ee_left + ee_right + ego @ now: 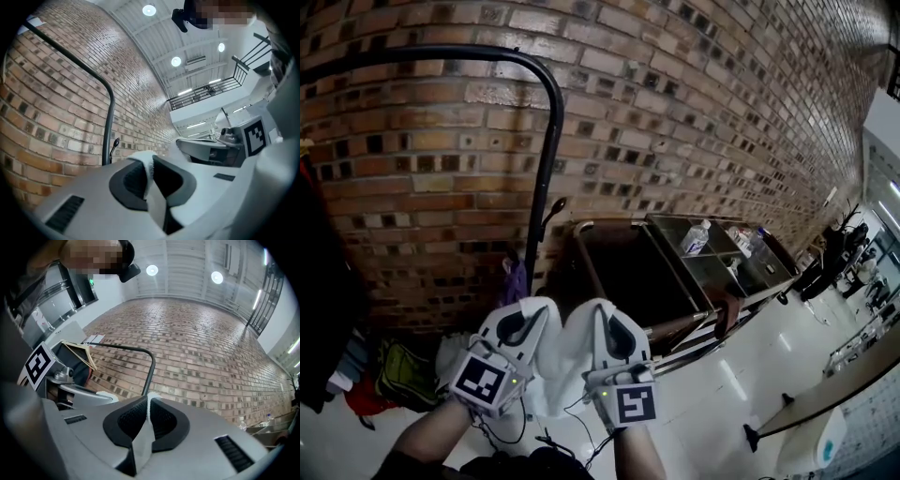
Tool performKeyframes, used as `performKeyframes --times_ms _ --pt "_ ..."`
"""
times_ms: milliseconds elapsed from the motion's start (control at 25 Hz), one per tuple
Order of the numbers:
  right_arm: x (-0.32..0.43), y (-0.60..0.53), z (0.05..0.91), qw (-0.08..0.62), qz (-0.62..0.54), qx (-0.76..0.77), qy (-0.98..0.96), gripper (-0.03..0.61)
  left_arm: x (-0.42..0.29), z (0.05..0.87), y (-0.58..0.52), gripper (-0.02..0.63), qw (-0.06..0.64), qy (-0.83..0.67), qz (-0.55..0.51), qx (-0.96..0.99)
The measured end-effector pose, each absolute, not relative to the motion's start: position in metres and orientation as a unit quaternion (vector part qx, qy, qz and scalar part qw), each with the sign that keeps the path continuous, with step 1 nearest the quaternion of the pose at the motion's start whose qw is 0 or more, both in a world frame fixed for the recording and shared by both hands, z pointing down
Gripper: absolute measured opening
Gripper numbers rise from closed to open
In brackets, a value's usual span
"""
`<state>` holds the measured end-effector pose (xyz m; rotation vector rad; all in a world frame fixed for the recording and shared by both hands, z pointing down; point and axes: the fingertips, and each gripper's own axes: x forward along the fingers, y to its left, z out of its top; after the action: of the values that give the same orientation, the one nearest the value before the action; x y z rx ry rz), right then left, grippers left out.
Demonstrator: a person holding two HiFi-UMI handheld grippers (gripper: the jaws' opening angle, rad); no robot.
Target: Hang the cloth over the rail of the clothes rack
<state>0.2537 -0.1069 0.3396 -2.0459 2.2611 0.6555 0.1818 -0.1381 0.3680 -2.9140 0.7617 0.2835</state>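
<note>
The clothes rack's black rail arcs across the top of the head view, above and beyond both grippers, then bends down the brick wall. Below it my left gripper and right gripper are side by side, both tilted upward. Each is shut on an edge of the white cloth, which sags between them. In the left gripper view the cloth is pinched between the pads, with the rail ahead. In the right gripper view a thin fold of cloth sits in the shut jaws, below the rail.
A brick wall stands close behind the rack. A metal cart with a water bottle is to the right. Dark clothes and bags sit at left. A wooden hanger hangs on the rail's far end.
</note>
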Motion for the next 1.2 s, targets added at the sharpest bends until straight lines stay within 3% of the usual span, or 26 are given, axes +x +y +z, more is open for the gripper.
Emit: performKeyframes --times_ms 240,1200 --pt "0.282 -0.157 0.32 0.028 0.198 -0.641 0.741 0.018 0.222 0.354 -0.181 0.041 0.054 0.247 0.068 -0.965" --pt "0.353 -0.266 0.184 0.097 0.284 -0.589 0.75 0.018 0.291 0.212 -0.269 0.041 0.179 0.282 0.114 -0.936"
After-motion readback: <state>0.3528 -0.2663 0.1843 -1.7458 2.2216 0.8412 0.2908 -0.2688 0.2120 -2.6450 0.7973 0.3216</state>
